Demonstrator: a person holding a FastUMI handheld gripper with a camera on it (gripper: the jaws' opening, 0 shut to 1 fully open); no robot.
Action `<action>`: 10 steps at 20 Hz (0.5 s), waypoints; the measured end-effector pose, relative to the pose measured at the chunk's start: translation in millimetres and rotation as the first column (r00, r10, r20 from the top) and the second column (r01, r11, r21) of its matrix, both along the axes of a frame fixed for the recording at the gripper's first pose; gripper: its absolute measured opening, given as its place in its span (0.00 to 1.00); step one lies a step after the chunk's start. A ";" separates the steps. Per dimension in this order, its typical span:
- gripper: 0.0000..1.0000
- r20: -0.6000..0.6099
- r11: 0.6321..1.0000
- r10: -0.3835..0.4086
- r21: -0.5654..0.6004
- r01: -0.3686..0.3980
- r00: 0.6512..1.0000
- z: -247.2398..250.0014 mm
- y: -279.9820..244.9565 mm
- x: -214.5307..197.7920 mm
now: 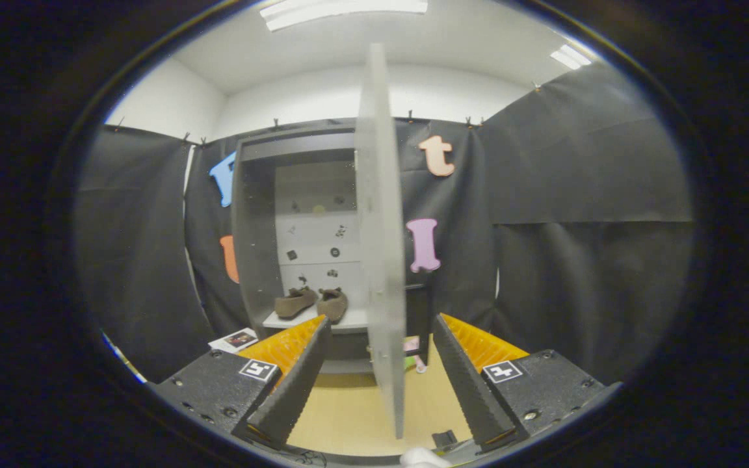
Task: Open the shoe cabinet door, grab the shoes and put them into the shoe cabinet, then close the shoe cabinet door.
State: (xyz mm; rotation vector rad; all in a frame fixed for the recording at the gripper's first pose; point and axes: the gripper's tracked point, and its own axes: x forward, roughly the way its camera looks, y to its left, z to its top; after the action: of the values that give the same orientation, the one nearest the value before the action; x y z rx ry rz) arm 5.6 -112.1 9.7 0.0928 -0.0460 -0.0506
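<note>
The tool (380, 377) was open, fingers spread wide, gripping nothing. The door (381, 247) stood edge-on between the fingers, its free edge facing the camera and running from above the cabinet (254, 247) down to a point between the fingertips. Clear gaps remained between the door edge and each finger; no contact was visible. The cabinet stood open to the left of the door. Two shoes (313, 303) lay side by side on its lower shelf (348, 320), beyond the left finger, near the shelf's front edge. Free shelf surface remained between the shoes and the door. The wooden floor (348, 409) lay bare under the fingers. One card (235, 340) lay at the cabinet's left foot.
</note>
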 end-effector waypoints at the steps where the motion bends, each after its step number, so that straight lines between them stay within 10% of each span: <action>1: 1.00 0.004 1.000 -0.023 0.005 0.023 1.000 1.7 -20.3 4.1; 10: 1.00 -0.038 0.990 0.134 0.048 -0.132 0.990 -4.8 -62.0 67.2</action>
State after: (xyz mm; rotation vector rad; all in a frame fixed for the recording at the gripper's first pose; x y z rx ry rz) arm 72.8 -174.1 4.9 0.1397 0.0023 0.0801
